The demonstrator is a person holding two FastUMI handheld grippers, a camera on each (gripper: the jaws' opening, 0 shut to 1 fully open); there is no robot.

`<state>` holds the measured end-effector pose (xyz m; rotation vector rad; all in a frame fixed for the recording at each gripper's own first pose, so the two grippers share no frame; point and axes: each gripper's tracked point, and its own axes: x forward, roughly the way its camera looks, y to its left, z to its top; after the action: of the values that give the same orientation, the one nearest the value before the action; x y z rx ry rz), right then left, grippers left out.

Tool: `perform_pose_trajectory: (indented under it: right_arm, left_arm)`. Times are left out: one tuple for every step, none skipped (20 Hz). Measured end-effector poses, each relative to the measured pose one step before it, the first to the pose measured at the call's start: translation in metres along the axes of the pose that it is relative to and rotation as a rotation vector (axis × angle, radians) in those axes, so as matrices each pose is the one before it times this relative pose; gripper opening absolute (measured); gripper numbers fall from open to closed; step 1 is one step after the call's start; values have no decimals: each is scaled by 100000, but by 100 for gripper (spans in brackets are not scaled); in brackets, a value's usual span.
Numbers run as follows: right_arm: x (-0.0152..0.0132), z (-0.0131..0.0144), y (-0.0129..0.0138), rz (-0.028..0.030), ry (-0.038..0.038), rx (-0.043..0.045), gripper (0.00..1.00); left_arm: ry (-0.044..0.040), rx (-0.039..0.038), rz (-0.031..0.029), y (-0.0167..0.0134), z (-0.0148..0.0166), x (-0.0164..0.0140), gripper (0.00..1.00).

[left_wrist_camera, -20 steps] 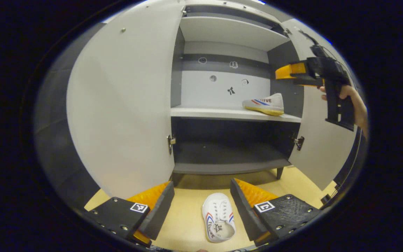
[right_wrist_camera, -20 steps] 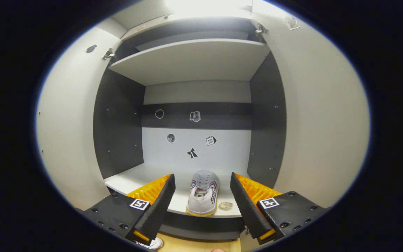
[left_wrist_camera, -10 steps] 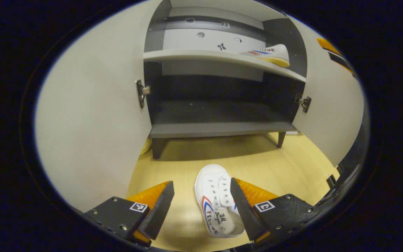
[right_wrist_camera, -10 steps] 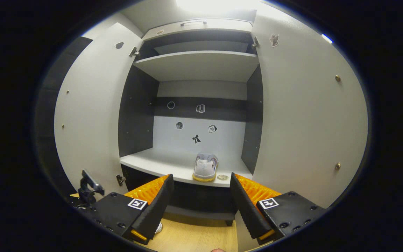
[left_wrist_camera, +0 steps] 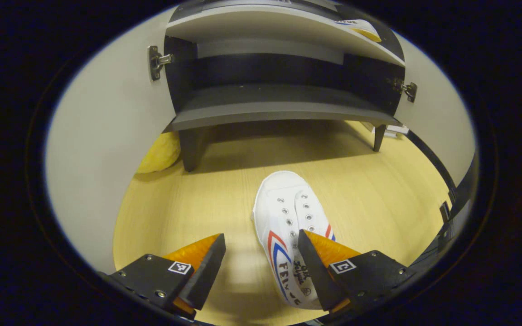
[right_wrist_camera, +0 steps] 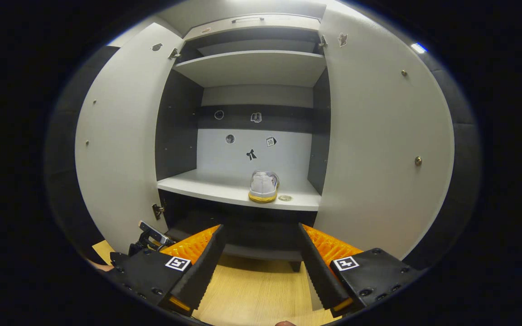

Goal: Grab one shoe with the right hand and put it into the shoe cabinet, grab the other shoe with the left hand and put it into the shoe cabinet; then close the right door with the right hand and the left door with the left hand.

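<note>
Your left gripper [left_wrist_camera: 261, 262] hangs wide open over the white sneaker [left_wrist_camera: 288, 231] on the floor [left_wrist_camera: 188, 213], one finger overlapping its side, ready to straddle it. Your right gripper [right_wrist_camera: 258, 262], also wide and empty, faces the shoe cabinet [right_wrist_camera: 243, 68], whose middle shelf [right_wrist_camera: 206, 185] carries the other sneaker [right_wrist_camera: 263, 185] near its front edge.

**Right gripper view.** You face the shoe cabinet [right_wrist_camera: 252, 68]: pale shelves set between dark side walls. Its left door [right_wrist_camera: 120, 149] at 9 o'clock and its right door [right_wrist_camera: 379, 136] at 3 o'clock both stand open. Small stickers [right_wrist_camera: 251, 154] dot the back panel at centre. A dark padded wall [right_wrist_camera: 61, 149] lies beyond the door at 9 o'clock, and a bright light patch [right_wrist_camera: 418, 47] shows at 2 o'clock.

**Left gripper view.** You see the light wooden floor [left_wrist_camera: 206, 190], a dark cabinet leg [left_wrist_camera: 379, 137] at 2 o'clock, and a yellow rounded object [left_wrist_camera: 159, 153] on the floor at 10 o'clock.
</note>
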<state>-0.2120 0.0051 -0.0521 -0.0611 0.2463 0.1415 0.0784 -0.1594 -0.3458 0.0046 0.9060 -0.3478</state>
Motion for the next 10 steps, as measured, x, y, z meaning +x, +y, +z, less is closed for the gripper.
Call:
perform_pose_trajectory:
  right_arm:
    - [-46,-197,19,-86,539,135,99]
    - [-38,-180,76,-27,522,366,98]
    - [-161,-207,35,26,476,406,99]
    - [-71,-162,88,-22,440,438,99]
    - [-42,-104,86,269,313,396,99]
    - [-20,-107,183,152,364,346,99]
    - [-112,-127,137,500,223,248,99]
    - [-37,-120,86,373,219,175,99]
    - [26,39,103,356,102,195,99]
    - [-212,-187,99,364,17,-30,99]
  left_arm:
    - [825,-20,-130,13,-240,283,94]
    - [999,-333,-429,-92,-298,141,94]
    - [2095,-84,-203,-73,-453,198,95]
    - [1090,142,-1052,-171,-358,118,96]
    - [-1895,-390,-1777,-384,313,173,97]
    - [871,922,370,-173,-168,22,83]
    - [-754,1234,237,87,107,-92,79]
    - [745,6,-3319,-572,1,249,79]
    - [404,-1468,-1438,-586,4,-992,68]
    - [944,-892,245,-139,-358,1452,58]
